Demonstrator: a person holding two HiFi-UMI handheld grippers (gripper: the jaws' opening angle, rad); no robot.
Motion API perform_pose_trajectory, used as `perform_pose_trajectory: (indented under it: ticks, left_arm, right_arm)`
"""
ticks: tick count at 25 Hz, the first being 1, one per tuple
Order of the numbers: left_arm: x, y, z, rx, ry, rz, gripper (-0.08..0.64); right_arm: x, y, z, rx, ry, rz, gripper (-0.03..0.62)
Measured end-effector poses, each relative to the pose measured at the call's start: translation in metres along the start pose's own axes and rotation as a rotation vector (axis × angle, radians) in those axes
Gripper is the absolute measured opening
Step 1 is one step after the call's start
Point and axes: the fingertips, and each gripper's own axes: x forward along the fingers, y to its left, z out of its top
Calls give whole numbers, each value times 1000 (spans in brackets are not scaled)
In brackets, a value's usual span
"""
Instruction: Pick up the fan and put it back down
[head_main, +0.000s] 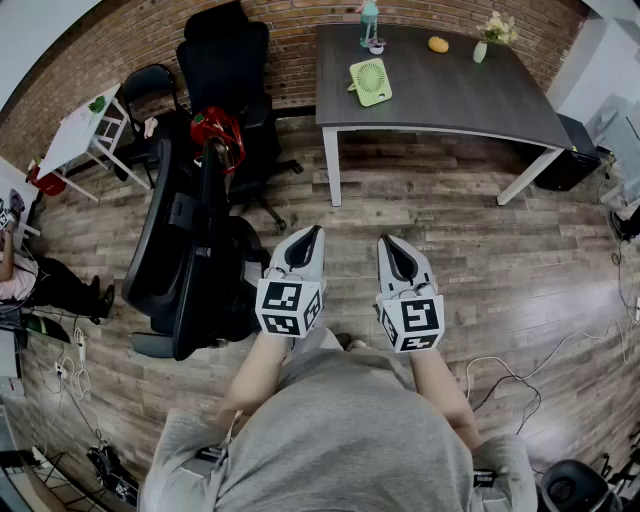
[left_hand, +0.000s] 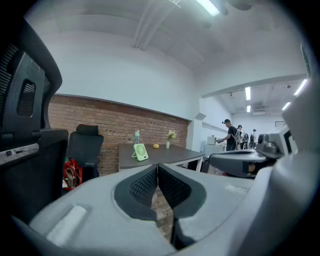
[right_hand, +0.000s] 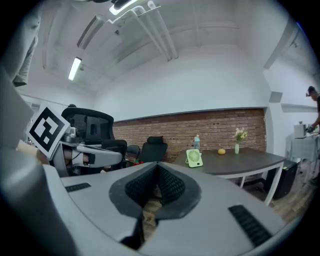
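A small light-green fan (head_main: 371, 81) stands on the dark grey table (head_main: 450, 100) at the far side of the room, near the table's left end. It also shows as the fan (left_hand: 140, 152) in the left gripper view and the fan (right_hand: 194, 158) in the right gripper view, far off. My left gripper (head_main: 314, 232) and right gripper (head_main: 385, 241) are held side by side close to my body, over the wooden floor, well short of the table. Both are shut with nothing between the jaws.
A black office chair (head_main: 185, 260) with a red item stands close on my left; another chair (head_main: 228, 60) is by the brick wall. On the table are a bottle (head_main: 369, 22), an orange fruit (head_main: 438, 44) and a flower vase (head_main: 484, 42). Cables (head_main: 520, 375) lie on the floor at right. People (left_hand: 232, 135) stand far off.
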Motion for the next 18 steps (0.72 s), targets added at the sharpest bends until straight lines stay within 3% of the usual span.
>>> perform_pose_trajectory:
  ticks: [18]
  left_arm:
    - [-9, 0, -4, -19, -4, -13, 21]
  right_arm:
    - [-1, 12, -6, 1, 14, 53, 3]
